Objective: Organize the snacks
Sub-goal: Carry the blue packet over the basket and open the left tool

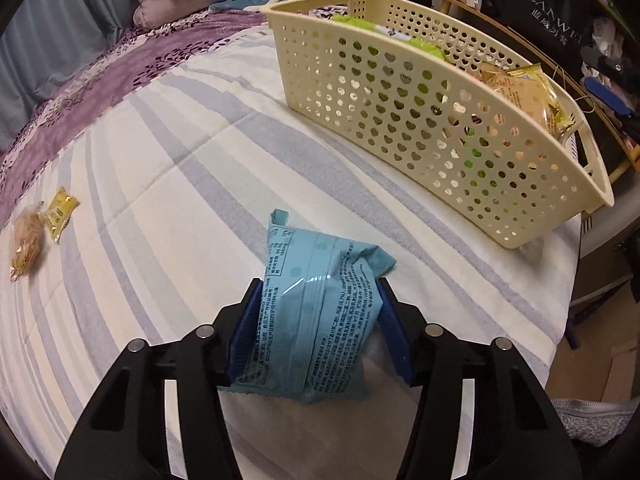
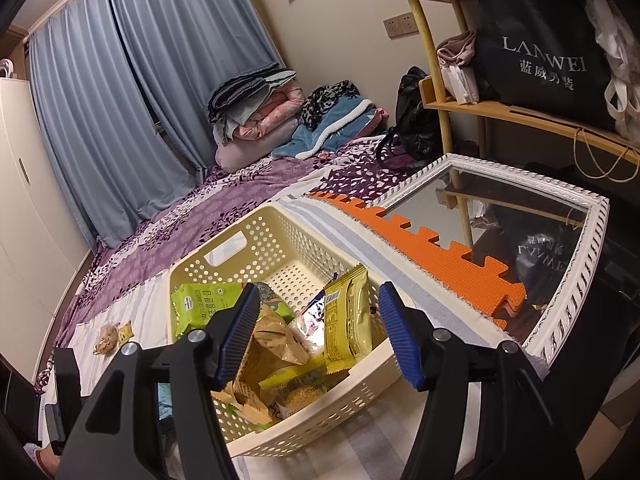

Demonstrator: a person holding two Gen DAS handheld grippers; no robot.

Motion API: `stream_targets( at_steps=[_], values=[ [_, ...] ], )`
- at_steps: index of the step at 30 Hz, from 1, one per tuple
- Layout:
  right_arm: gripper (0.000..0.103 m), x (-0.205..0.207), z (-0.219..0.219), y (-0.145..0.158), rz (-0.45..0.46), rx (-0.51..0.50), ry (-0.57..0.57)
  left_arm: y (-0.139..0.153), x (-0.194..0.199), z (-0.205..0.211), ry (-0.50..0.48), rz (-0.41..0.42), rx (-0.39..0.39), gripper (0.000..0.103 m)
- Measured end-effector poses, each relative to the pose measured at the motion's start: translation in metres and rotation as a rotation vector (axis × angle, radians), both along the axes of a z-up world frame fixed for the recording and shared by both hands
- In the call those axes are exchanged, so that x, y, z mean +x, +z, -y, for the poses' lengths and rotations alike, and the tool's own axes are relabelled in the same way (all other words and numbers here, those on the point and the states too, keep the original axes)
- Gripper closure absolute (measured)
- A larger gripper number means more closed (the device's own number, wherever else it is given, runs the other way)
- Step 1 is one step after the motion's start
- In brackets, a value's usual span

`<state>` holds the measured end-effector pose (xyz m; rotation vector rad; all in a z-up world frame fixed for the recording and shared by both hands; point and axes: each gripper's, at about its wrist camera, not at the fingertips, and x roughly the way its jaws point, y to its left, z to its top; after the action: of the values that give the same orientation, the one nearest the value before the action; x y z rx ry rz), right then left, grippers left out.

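Observation:
My left gripper (image 1: 320, 292) is shut on a light blue snack packet (image 1: 316, 304), held just above the striped bed sheet. The cream perforated basket (image 1: 400, 120) stands ahead to the right, with several snack packs inside. In the right wrist view my right gripper (image 2: 316, 304) is open and empty, hovering over the near end of the basket (image 2: 248, 248), above a yellow-green pack (image 2: 346, 316) and brown packs (image 2: 272, 340). A small yellow and brown snack (image 1: 44, 224) lies on the sheet at far left; it also shows in the right wrist view (image 2: 112, 336).
A purple floral blanket (image 1: 100, 92) covers the far bed, with folded clothes (image 2: 260, 116) behind. A white-framed mirror (image 2: 520, 216) and orange foam mat (image 2: 440, 256) lie right of the basket. A wooden shelf with a black bag (image 2: 540, 48) stands at right. The bed edge runs along the right (image 1: 560, 280).

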<state>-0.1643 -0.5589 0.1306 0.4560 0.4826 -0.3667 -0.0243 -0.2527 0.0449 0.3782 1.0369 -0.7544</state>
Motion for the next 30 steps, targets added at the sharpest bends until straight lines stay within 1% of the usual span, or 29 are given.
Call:
stream_targets(
  at_steps=[3,6,12,15,20,25,27,28,29,30],
  values=[
    [0.041,-0.002,0.002,-0.001,0.003,0.005,-0.007,0.014,-0.002,0.001,0.006,0.014,-0.029,0.048],
    [0.041,-0.003,0.004,-0.002,0.006,0.008,-0.010,0.037,-0.003,0.005,0.003,0.040,-0.070,0.048],
    [0.041,-0.006,0.006,-0.002,0.012,0.008,-0.013,0.098,-0.004,0.027,-0.023,0.081,-0.209,0.048],
    [0.041,-0.007,0.009,-0.003,0.012,0.011,-0.019,0.120,-0.009,0.046,-0.059,0.106,-0.253,0.048],
    [0.041,-0.012,0.011,-0.003,0.010,0.013,-0.030,0.139,-0.016,0.089,-0.145,0.122,-0.295,0.048],
    [0.041,-0.019,0.016,-0.004,0.003,0.016,-0.048,0.138,-0.018,0.125,-0.207,0.122,-0.315,0.048],
    [0.041,-0.021,0.017,-0.005,0.001,0.018,-0.054,0.137,-0.017,0.136,-0.213,0.111,-0.318,0.043],
    [0.041,-0.022,0.018,-0.004,0.000,0.017,-0.057,0.136,-0.016,0.139,-0.208,0.107,-0.318,0.028],
    [0.041,-0.023,0.018,-0.004,-0.001,0.017,-0.060,0.136,-0.016,0.140,-0.194,0.112,-0.318,0.016],
    [0.041,-0.023,0.019,-0.005,-0.001,0.018,-0.063,0.136,-0.016,0.139,-0.182,0.122,-0.327,0.016]
  ],
)
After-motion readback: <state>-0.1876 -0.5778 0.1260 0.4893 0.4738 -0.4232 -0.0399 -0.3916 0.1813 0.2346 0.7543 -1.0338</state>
